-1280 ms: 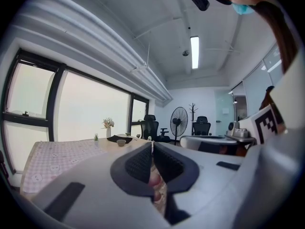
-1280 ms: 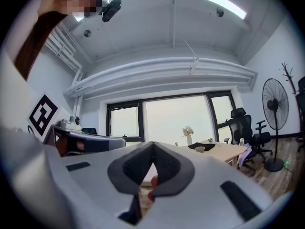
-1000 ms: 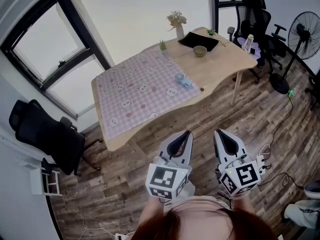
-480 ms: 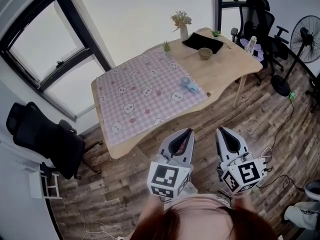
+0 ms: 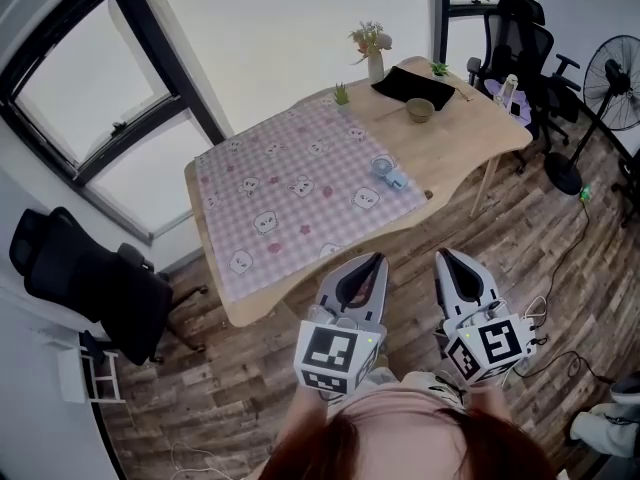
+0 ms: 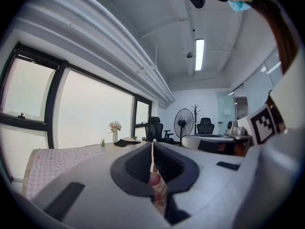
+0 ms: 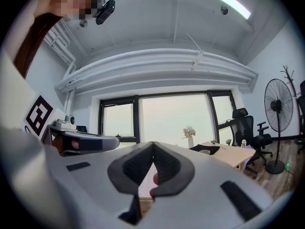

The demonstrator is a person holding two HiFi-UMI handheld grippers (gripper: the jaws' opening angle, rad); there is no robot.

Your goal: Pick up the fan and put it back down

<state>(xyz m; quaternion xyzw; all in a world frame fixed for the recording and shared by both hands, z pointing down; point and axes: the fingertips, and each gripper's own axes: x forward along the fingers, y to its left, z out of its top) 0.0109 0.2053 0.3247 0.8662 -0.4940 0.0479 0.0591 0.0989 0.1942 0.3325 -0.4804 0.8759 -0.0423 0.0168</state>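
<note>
A small light-blue fan [image 5: 389, 173] lies on the wooden table [image 5: 470, 143], at the right edge of a pink checked cloth [image 5: 285, 193]. Both grippers are held side by side over the floor, short of the table's near edge, and point toward it. My left gripper [image 5: 376, 260] is shut with nothing in it; in the left gripper view its pads meet [image 6: 152, 144]. My right gripper [image 5: 444, 257] is also shut and empty, its tips together [image 7: 153, 145]. Neither gripper view shows the small fan.
At the table's far end stand a vase of flowers [image 5: 373, 56], a small plant [image 5: 341, 94] and a bowl [image 5: 420, 109] by a black mat. A black office chair [image 5: 85, 283] stands left; more chairs [image 5: 520, 33] and a standing floor fan [image 5: 612, 70] right. Cables lie on the floor.
The table has come nearer and sits lower in the head view as the person walks toward it. Both grippers keep their pose and stay shut.
</note>
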